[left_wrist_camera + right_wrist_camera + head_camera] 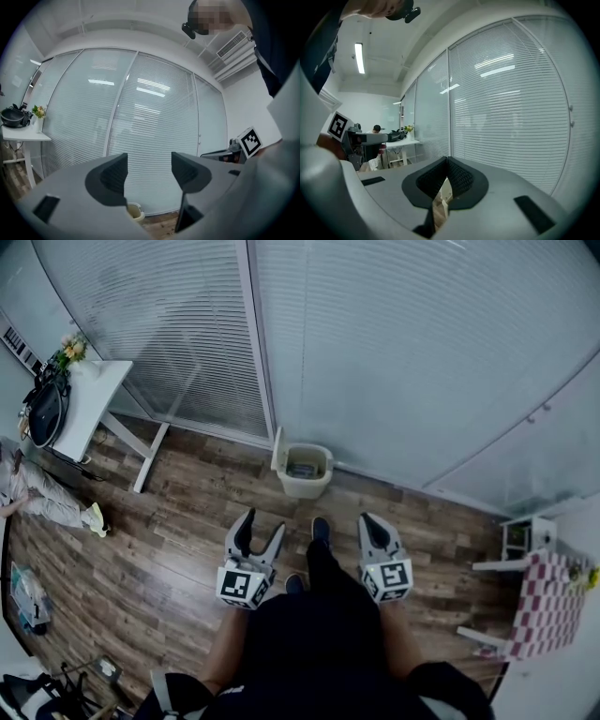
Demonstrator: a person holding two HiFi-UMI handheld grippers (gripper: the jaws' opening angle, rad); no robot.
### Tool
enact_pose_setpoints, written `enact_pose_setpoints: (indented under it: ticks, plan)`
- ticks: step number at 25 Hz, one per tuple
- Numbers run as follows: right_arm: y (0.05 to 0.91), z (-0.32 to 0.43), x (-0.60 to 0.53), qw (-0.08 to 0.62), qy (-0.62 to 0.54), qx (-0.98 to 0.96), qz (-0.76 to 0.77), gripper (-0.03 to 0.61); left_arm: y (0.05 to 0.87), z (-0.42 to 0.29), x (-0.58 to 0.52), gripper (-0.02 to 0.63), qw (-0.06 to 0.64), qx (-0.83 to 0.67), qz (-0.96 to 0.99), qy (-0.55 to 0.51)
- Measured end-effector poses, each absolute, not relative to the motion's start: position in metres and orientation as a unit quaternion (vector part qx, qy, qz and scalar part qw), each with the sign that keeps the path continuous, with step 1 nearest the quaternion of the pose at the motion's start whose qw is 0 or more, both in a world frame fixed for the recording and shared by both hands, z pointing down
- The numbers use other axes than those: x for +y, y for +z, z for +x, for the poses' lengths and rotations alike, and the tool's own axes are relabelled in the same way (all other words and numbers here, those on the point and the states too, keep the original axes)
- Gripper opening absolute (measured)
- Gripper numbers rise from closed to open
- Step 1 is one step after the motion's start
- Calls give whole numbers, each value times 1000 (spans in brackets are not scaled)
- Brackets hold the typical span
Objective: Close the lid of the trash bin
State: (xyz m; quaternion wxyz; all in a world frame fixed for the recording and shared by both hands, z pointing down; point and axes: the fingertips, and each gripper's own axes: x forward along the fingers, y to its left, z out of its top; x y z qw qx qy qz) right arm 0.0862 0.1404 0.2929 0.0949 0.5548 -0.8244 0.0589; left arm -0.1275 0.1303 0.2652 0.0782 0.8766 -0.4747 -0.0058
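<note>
A glass wall (394, 352) with blinds meets the wooden floor (169, 521), and the trash bin (305, 482) stands against it with its lid (277, 452) tipped up on the left. Well short of it, the left tool (263, 524) gapes wide and empty. The right tool (370, 519) is pinched together on nothing.

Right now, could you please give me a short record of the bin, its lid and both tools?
target: trash bin, beige, on the wooden floor by the glass wall
lid: raised at the bin's left side in the head view, not closed
left tool: jaws apart, nothing between them, short of the bin
right tool: jaws together, empty, short of the bin
</note>
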Motion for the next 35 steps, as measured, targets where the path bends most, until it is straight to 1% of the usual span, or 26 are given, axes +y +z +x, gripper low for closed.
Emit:
enact_pose_setpoints:
  ticks: [4,11,15,20,22,25,35]
  plan:
    - [290,91,111,86,60,-827,552,5,267,-125,109,272,77,-480,874,-2]
    - [291,94,79,92,69,-838,533,5,280,-118,78,272,88,-492,866,16]
    - [314,102,68,103,74,-840,528,5,297,-111,65,272,98,-496,863,26]
    - [333,100,45,129,47,-846,516,5,303,-103,37,272,95,-499,861,27]
    - [339,102,40,132,48,-847,513,5,314,-99,31,272,101,-499,860,38]
    - [342,103,23,112,58,-848,515,5,343,-94,13,272,118,-495,858,69]
    - [384,96,-39,102,75,-859,497,5,417,-106,-51,272,161,-517,834,102]
